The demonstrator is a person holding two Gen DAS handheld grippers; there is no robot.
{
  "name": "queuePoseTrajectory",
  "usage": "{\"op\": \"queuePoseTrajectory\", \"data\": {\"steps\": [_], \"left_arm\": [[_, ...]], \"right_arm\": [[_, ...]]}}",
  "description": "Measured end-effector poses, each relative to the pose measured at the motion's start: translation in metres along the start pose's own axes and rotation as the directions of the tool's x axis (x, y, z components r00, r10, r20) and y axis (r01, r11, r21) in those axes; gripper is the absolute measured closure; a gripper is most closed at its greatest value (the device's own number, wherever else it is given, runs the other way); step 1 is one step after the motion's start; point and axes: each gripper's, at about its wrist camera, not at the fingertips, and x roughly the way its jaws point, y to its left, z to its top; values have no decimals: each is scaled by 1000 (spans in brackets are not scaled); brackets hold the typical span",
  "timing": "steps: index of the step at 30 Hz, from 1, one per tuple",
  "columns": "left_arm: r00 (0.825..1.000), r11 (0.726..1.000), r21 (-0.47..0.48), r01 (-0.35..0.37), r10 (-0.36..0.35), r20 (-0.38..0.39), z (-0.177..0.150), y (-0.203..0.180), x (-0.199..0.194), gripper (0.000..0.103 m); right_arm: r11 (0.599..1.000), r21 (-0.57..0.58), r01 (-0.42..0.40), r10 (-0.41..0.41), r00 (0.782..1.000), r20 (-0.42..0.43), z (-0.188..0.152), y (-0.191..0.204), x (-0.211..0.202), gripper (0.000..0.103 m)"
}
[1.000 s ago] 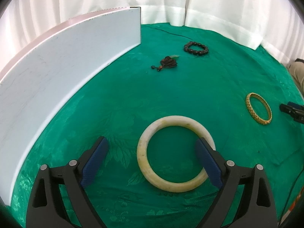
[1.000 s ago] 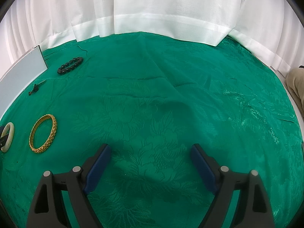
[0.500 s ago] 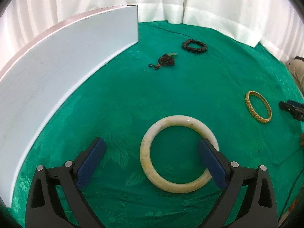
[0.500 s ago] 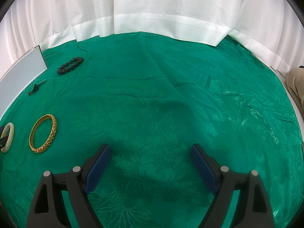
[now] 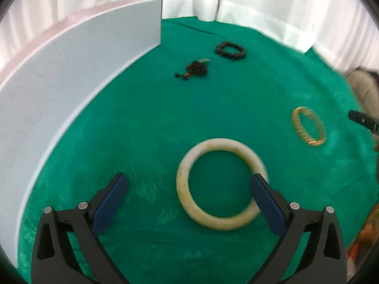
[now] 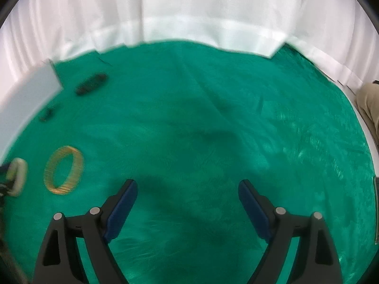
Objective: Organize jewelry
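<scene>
A cream jade bangle (image 5: 183, 187) lies flat on the green cloth between the tips of my open left gripper (image 5: 189, 187); the right fingertip (image 5: 257, 184) overlaps its right rim. A gold bangle (image 5: 308, 126) lies to the right, also in the right wrist view (image 6: 64, 170). A dark bead bracelet (image 5: 230, 50) and a dark tasselled pendant (image 5: 194, 69) lie farther back. My right gripper (image 6: 188, 193) is open and empty over bare cloth, with the gold bangle to its left.
A tall white box wall (image 5: 71, 75) curves along the left side. White curtains (image 6: 189, 11) close off the back. A person's beige trouser leg (image 6: 369, 101) shows at the right edge.
My left gripper has moved slightly, so the cream bangle sits a bit lower and right between the fingers. The right gripper has shifted; the gold bangle appears nearer to it.
</scene>
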Motion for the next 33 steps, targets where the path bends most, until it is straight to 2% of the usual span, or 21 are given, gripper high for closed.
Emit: {"op": "queuePoseTrajectory", "data": {"steps": [3, 5, 7, 9, 13, 15, 16, 17, 18, 19, 20, 21, 27, 33], "left_arm": [[996, 993, -87, 85, -85, 1, 2, 16, -9, 2], [996, 992, -92, 86, -87, -6, 2, 15, -7, 3], [999, 997, -59, 43, -44, -18, 1, 8, -5, 7], [1000, 1000, -28, -7, 6, -26, -2, 2, -4, 14], [997, 997, 6, -76, 76, -23, -5, -3, -5, 22], [992, 992, 19, -124, 125, -18, -5, -7, -5, 35], [990, 990, 24, -141, 141, -15, -5, -8, -4, 39], [990, 989, 28, -144, 144, -10, -6, -10, -5, 52], [991, 990, 34, -135, 135, -4, -6, -12, -7, 73], [992, 991, 43, -130, 130, -4, -6, -15, -7, 87], [991, 990, 54, -133, 133, -1, -6, -17, -9, 92], [991, 989, 55, -135, 135, 1, -6, -17, -10, 94], [1000, 997, -72, 9, -8, 16, 4, 8, -31, 95], [996, 991, -114, 75, -70, 47, 12, 12, -60, 95]], "right_arm": [[988, 49, -145, 146, 989, -18, 19, 7, -23, 14], [978, 71, -198, 205, 973, -102, 27, 21, -18, 14], [979, 39, -202, 205, 964, -170, 30, 43, -6, 14], [975, -28, -219, 209, 958, -194, 30, 72, 2, 14], [940, -157, -302, 266, 940, -213, 19, 133, 14, 18], [935, -215, -284, 232, 944, -237, 14, 155, 28, 47], [935, -239, -264, 202, 946, -254, 11, 163, 39, 52], [935, -249, -253, 184, 946, -268, 7, 169, 48, 56], [936, -260, -238, 163, 946, -280, 4, 173, 56, 64], [935, -288, -208, 130, 955, -266, 1, 176, 60, 69], [932, -312, -183, 109, 965, -240, 0, 179, 58, 87], [935, -304, -180, 108, 964, -242, 0, 179, 57, 97], [949, -224, -221, 187, 969, -161, 5, 161, 12, 97], [943, -228, -241, 219, 969, -118, 8, 159, -20, 97]]}}
